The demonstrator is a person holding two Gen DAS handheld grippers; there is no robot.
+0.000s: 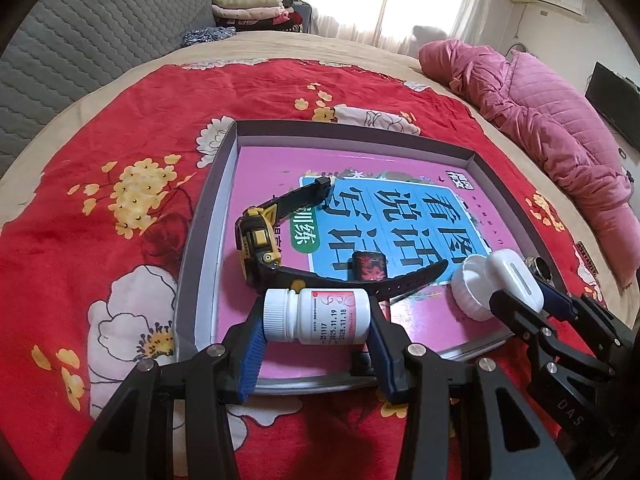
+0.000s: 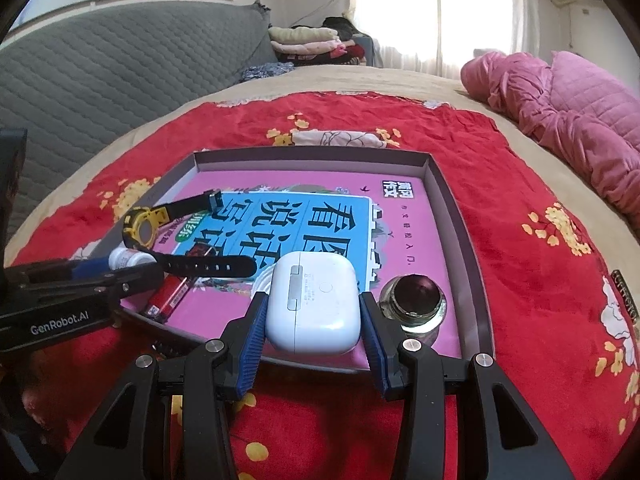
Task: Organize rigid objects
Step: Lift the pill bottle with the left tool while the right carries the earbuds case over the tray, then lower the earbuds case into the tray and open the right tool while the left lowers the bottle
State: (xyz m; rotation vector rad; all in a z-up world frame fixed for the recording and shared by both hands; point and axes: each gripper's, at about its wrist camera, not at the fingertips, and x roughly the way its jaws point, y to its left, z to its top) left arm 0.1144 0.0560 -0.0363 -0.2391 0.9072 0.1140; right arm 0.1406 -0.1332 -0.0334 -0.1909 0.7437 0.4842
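A grey shallow box (image 1: 208,216) on the bed holds a pink book (image 1: 276,168). My left gripper (image 1: 316,322) is shut on a white pill bottle (image 1: 320,316), which lies sideways over the box's near left corner. My right gripper (image 2: 313,322) is shut on a white earbud case (image 2: 312,300) over the box's near edge; the case (image 1: 516,276) also shows in the left wrist view. On the book lie a yellow and black watch (image 1: 260,240), a red lighter (image 2: 168,300), a white round lid (image 1: 468,286) and a round glass piece (image 2: 412,300).
The box sits on a red flowered blanket (image 1: 120,120) spread over the bed. A pink quilt (image 1: 552,120) is bunched at the right. A grey padded headboard (image 2: 100,72) and folded clothes (image 2: 308,42) are at the back.
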